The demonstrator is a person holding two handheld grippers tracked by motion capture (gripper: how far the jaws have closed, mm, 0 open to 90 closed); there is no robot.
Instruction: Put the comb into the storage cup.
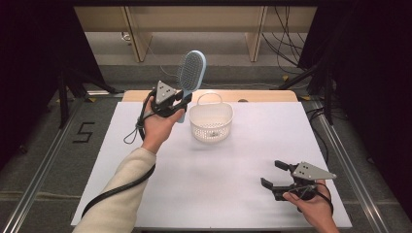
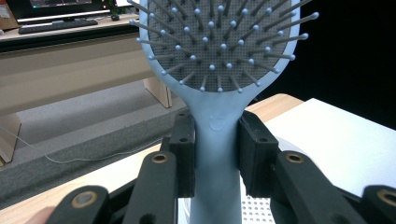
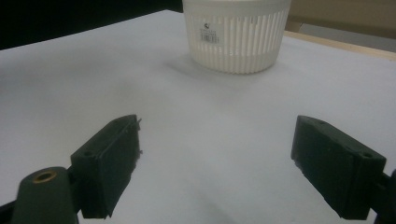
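Left gripper (image 1: 180, 103) is clamping the brush (image 1: 190, 73) by its handle, holding it upright in the air just left of the basket (image 1: 211, 122). Right gripper (image 1: 276, 175) is idling near the table edge, jaws apart. Likely next: tipping the brush over the rim and lowering it in.

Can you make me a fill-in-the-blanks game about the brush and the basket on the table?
1. The left gripper holds the blue hairbrush by its ____.
2. The hairbrush's bristle head points ____.
3. The white basket stands on the ____ table.
4. The right gripper's jaws are ____, with nothing between them.

Missing words: handle; up; white; open
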